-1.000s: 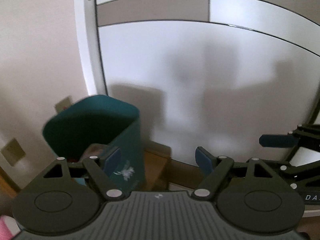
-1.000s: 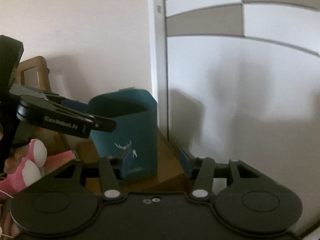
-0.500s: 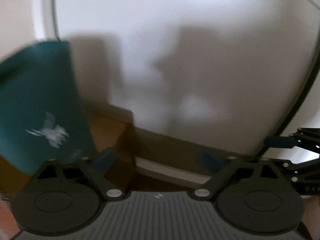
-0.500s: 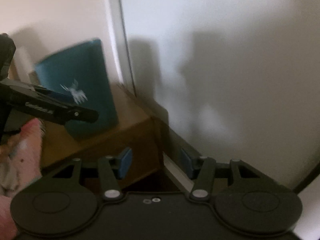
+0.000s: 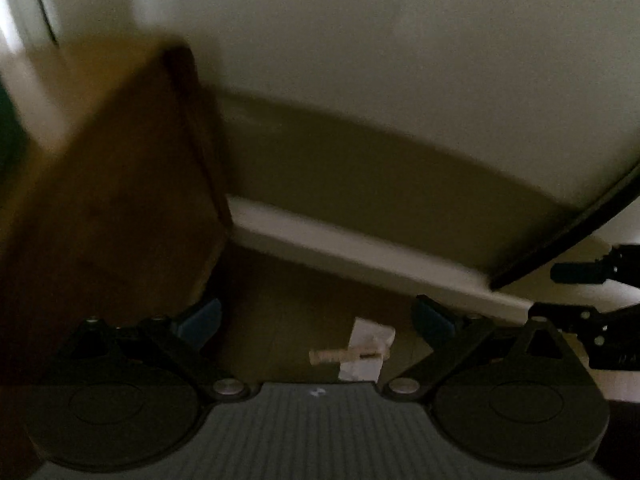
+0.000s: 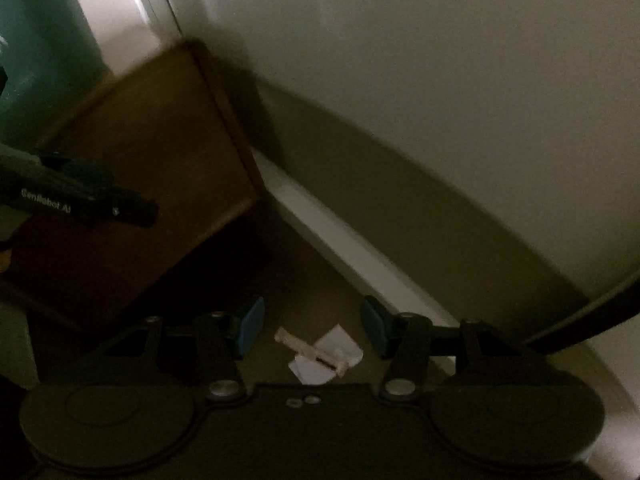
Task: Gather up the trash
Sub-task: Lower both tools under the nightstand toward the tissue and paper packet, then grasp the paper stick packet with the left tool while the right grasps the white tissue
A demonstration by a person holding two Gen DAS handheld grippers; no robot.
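Both grippers have dropped toward the floor, left gripper (image 5: 316,316) and right gripper (image 6: 312,328) with jaws apart and empty, over the paper scrap (image 6: 326,354), low centre of frame, which looks light and flimsy, best pinched at its stiffer stick (image 5: 336,356).

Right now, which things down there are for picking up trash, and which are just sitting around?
For the job:
- white paper scrap on the floor
- pale little stick lying across it
- teal bin up on the wooden stand
- left gripper and right gripper, jaws open, nothing between them

Just there:
- wooden stand
- white baseboard
- wall
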